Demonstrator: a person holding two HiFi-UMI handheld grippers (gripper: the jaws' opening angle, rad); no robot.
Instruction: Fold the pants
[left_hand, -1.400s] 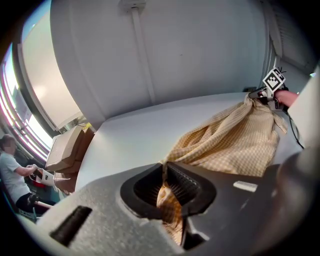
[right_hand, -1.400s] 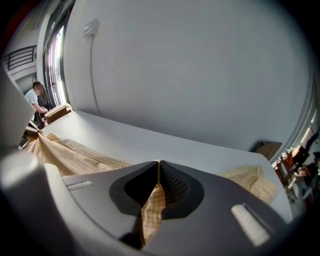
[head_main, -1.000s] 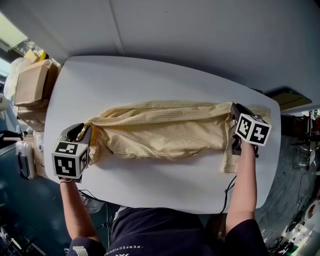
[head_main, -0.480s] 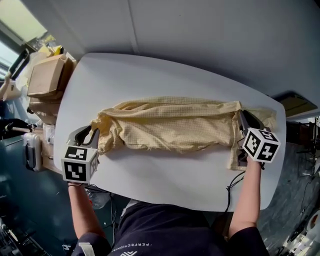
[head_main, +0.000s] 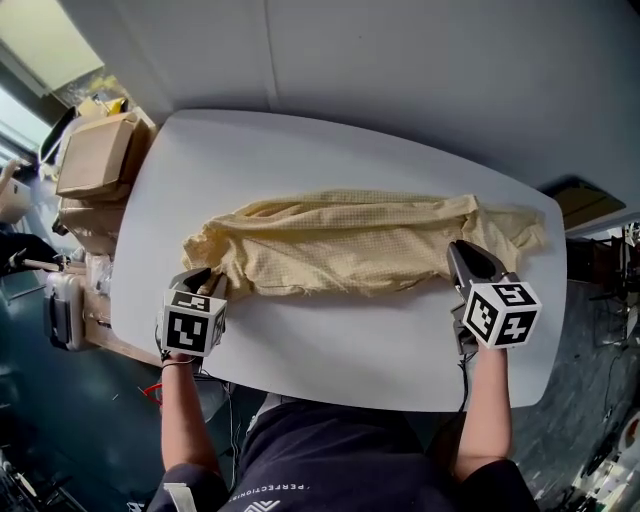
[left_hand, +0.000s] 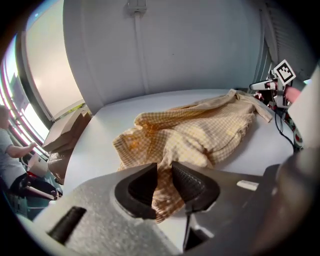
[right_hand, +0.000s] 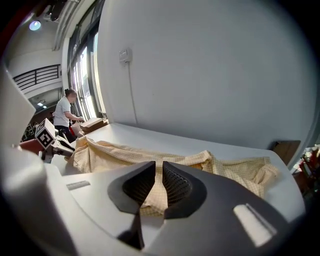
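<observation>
Yellow checked pants (head_main: 340, 245) lie stretched left to right across the white table (head_main: 300, 150). My left gripper (head_main: 200, 278) is at their front left corner. In the left gripper view the cloth (left_hand: 200, 130) runs up between the pads of that gripper (left_hand: 164, 172), which is shut on it. My right gripper (head_main: 462, 252) is at the pants' front edge near the right end. Its jaws have just been closing, and in the right gripper view this gripper (right_hand: 160, 172) pinches a fold of the pants (right_hand: 115, 152) in its narrow gap.
Cardboard boxes (head_main: 95, 155) stand off the table's left end. A person (right_hand: 65, 112) is busy there by the windows. A grey wall runs behind the table. A dark flat thing (head_main: 585, 200) lies on the floor at the right. The table's near edge is just under both grippers.
Both grippers have come toward the table's near edge, the left one also inward. The flap that hung by the right gripper no longer shows. The pants lie flatter and longer.
</observation>
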